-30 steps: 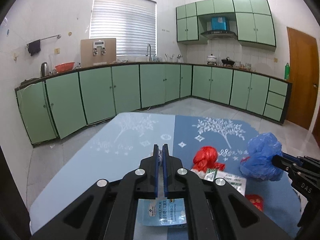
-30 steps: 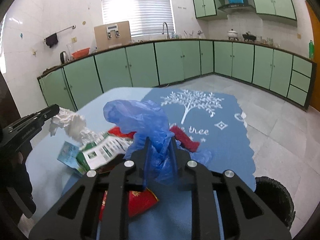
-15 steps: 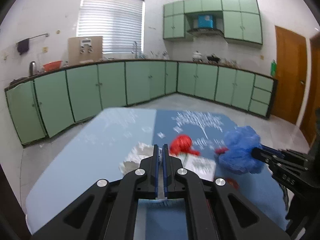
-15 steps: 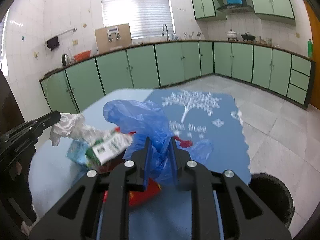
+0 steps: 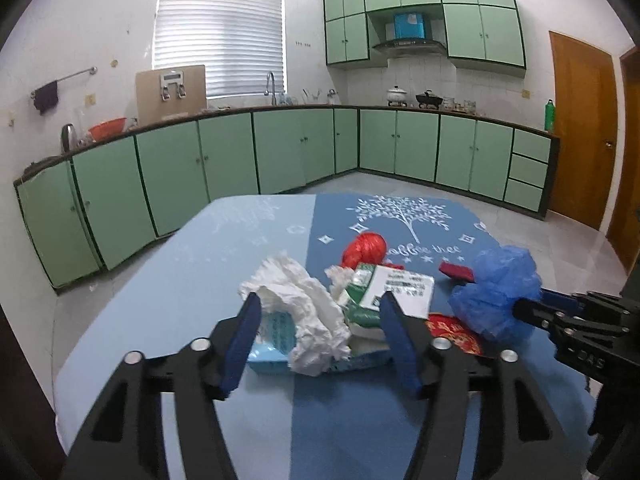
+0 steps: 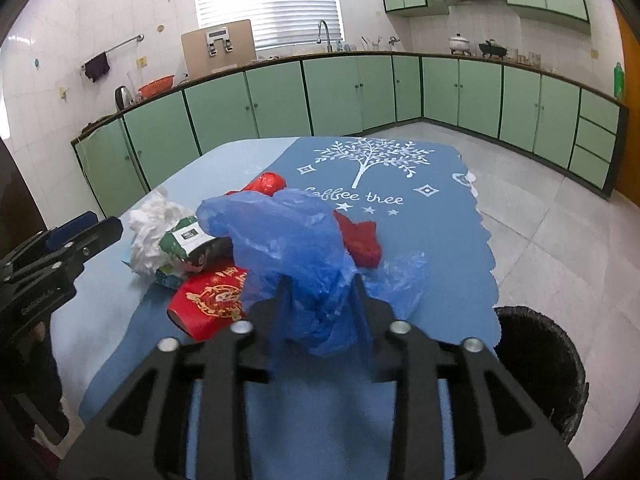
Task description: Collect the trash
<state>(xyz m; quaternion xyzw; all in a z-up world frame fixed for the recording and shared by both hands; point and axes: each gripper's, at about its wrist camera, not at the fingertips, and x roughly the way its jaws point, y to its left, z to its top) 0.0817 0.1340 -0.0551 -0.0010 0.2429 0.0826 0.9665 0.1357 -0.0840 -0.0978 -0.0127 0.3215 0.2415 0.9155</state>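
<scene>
A pile of trash lies on the blue table (image 5: 168, 312): crumpled white tissue (image 5: 308, 312), a green-and-white carton (image 5: 384, 292), a light-blue packet (image 5: 276, 340), a red plastic bag (image 5: 366, 246) and a red packet (image 6: 212, 300). My left gripper (image 5: 320, 328) is open, its fingers on either side of the tissue and carton. My right gripper (image 6: 320, 284) is shut on a blue plastic bag (image 6: 288, 236) and holds it above the table beside the pile; it also shows in the left wrist view (image 5: 500, 300).
A black trash bin (image 6: 536, 364) stands on the floor by the table's right edge. Green kitchen cabinets (image 5: 280, 152) line the far walls. A brown door (image 5: 580, 128) is at the right.
My left gripper has opened and let go of the white tissue, which now rests on the pile. My right gripper still holds the blue bag and has shifted only slightly.
</scene>
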